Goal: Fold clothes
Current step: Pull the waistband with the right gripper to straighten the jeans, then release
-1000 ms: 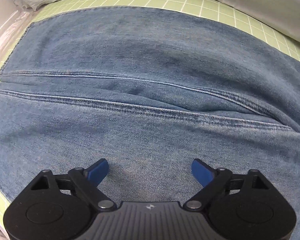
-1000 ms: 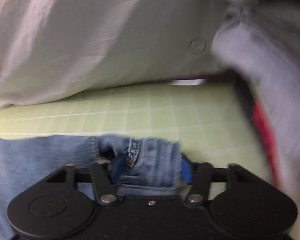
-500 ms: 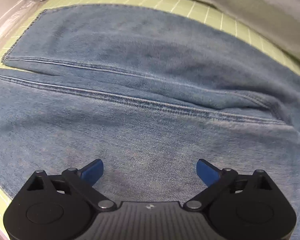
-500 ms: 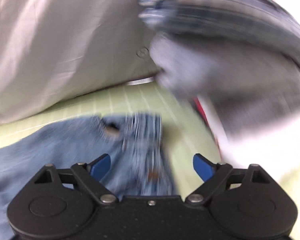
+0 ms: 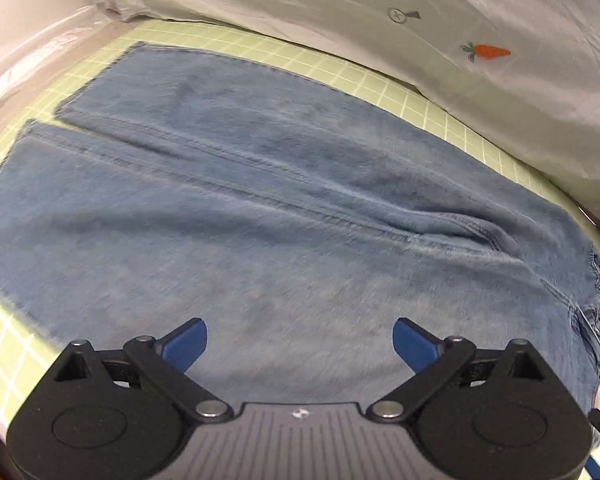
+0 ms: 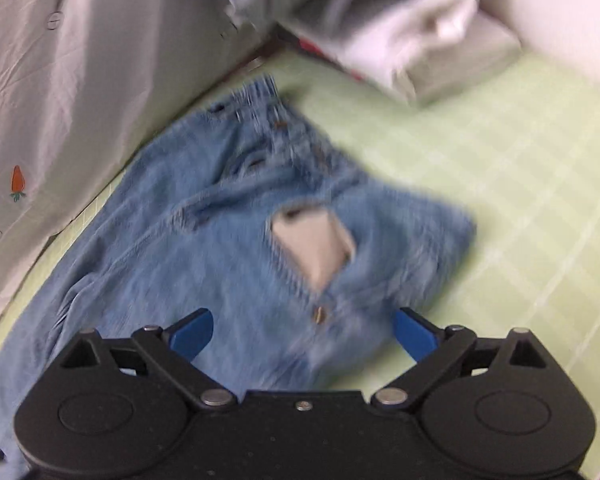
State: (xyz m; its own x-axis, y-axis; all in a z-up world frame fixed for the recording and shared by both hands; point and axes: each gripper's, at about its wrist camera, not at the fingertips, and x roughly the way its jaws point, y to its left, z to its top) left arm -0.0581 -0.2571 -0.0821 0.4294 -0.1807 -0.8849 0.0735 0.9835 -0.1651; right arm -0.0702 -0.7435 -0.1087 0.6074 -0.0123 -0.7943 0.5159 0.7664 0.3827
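Observation:
A pair of light blue jeans (image 5: 284, 208) lies flat on the green grid mat (image 5: 380, 80), legs side by side stretching to the far left. My left gripper (image 5: 300, 344) is open and empty above the near leg. In the right wrist view the jeans' waist end (image 6: 284, 208) lies rumpled, with a pale pocket lining (image 6: 312, 244) showing. My right gripper (image 6: 304, 332) is open and empty just above the waistband. That view is blurred by motion.
A white cloth with a carrot print (image 5: 488, 52) lies along the far side of the mat (image 6: 520, 184). A pile of folded grey and white clothes (image 6: 412, 36) sits at the mat's far corner in the right wrist view.
My right gripper opened, let go of the jeans' waistband and pulled back and up. My left gripper stayed open and drew back, so more of the jeans shows.

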